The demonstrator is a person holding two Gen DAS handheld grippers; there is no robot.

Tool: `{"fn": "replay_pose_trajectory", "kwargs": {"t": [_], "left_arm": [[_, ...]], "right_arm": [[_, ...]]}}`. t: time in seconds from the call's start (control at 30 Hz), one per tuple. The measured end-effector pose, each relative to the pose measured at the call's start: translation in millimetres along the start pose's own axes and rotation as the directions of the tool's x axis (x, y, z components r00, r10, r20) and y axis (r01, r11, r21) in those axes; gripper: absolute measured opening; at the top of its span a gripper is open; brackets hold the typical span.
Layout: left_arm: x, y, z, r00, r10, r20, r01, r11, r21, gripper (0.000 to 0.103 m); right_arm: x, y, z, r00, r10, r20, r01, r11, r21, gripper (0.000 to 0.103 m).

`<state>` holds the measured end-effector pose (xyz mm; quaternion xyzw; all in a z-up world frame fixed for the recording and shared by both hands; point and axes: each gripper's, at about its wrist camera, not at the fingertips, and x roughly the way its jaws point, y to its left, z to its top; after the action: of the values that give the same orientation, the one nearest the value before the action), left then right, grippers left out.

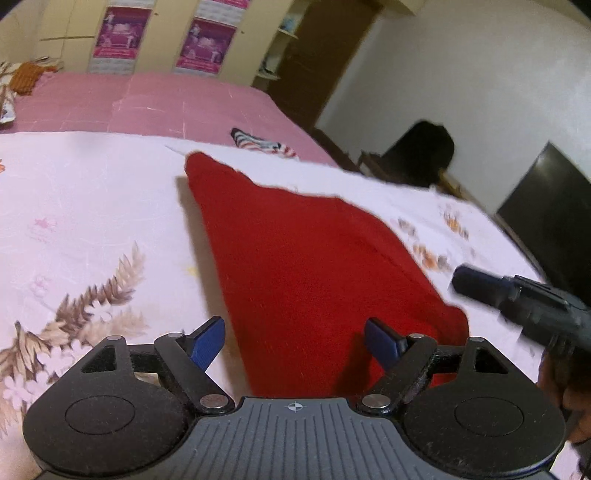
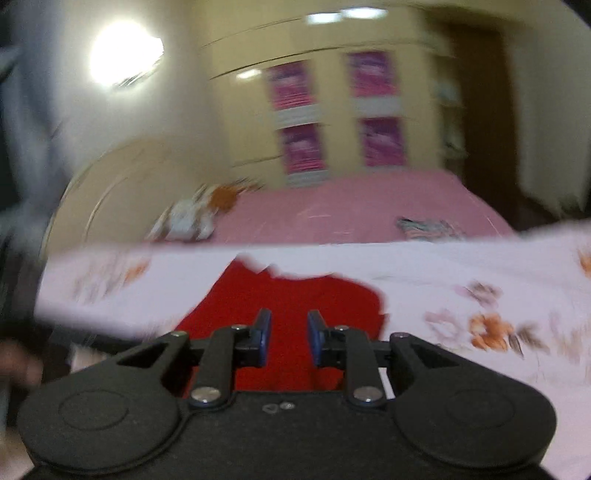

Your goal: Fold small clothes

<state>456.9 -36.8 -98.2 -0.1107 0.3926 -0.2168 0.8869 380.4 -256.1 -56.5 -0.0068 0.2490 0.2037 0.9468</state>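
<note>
Here, the left hand-held gripper (image 1: 293, 341) hangs low over the near edge of a red knitted garment (image 1: 306, 258), its blue-padded fingers (image 1: 207, 343) spread wide with nothing between them. One pad sits over the bare sheet just left of the cloth, the other over the red knit itself. The garment lies flat on a white bed sheet printed with brown and orange flowers (image 1: 92, 206), running away from this hand-held gripper to a narrow far corner.

The right hand-held gripper (image 2: 289, 338) is over the same red knit from its own side, and its view is smeared with blur. Its two blue pads stand a small way apart, with red cloth seen through the gap and nothing pinched, so it is released. From the left camera its dark body shows just right of the garment's near corner, held in a hand (image 1: 561, 384).

Beyond the white sheet, farther ahead of both, stretches a pink bedcover (image 1: 147, 99). A small striped piece of clothing (image 1: 258, 142) lies on it, just past the red garment's far tip. Cream wardrobe doors with pink posters (image 1: 118, 33) stand behind the bed.
</note>
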Motion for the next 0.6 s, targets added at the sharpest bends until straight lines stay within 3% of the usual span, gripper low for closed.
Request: {"fn": "replay_pose_trajectory", "kwargs": {"t": [0.07, 0.1, 0.2, 0.27, 0.3, 0.43, 0.53, 0.6], "left_arm": [[7.0, 1.4, -5.1, 0.999, 0.03, -0.046, -0.029, 1.0, 0.007, 0.082], [7.7, 4.9, -6.3, 0.999, 0.013, -0.045, -0.014, 1.0, -0.02, 0.082], [-1.7, 2.7, -6.3, 0.999, 0.031, -0.037, -0.032, 0.999, -0.025, 0.084], [-16.5, -2.3, -10.0, 0.999, 0.03, -0.02, -0.03, 1.0, 0.003, 0.084], [-21.4, -3.5, -11.5, 1.0, 0.025, -0.009, -0.025, 1.0, 0.011, 0.084], [-36.5, -7.5, -27.7, 1.0, 0.019, -0.004, -0.019, 1.0, 0.013, 0.084], [-26.2, -12.2, -37.7, 0.997, 0.058, -0.049, -0.057, 0.998, 0.028, 0.084], [-23.7, -11.9, -43.1, 0.996, 0.066, -0.053, -0.064, 0.998, 0.028, 0.084]], "right_arm": [[17.5, 6.1, -13.8, 0.987, -0.104, -0.121, 0.091, 0.99, -0.111, 0.005], [30.6, -2.8, -23.1, 0.966, -0.166, -0.197, 0.147, 0.983, -0.108, 0.008], [30.4, -22.6, -26.2, 0.963, -0.172, -0.207, 0.178, 0.984, 0.012, 0.011], [16.6, -15.5, -19.3, 0.974, -0.156, -0.165, 0.162, 0.987, 0.024, 0.015], [8.1, -11.1, -16.0, 0.98, -0.148, -0.133, 0.152, 0.988, 0.023, 0.022], [-11.1, 5.6, -10.6, 0.993, -0.083, -0.079, 0.088, 0.995, 0.053, 0.024], [-6.5, 12.6, -18.7, 0.991, -0.072, -0.112, 0.073, 0.997, 0.004, 0.029], [7.5, 14.6, -32.7, 0.971, -0.123, -0.205, 0.12, 0.992, -0.029, 0.028]]}}
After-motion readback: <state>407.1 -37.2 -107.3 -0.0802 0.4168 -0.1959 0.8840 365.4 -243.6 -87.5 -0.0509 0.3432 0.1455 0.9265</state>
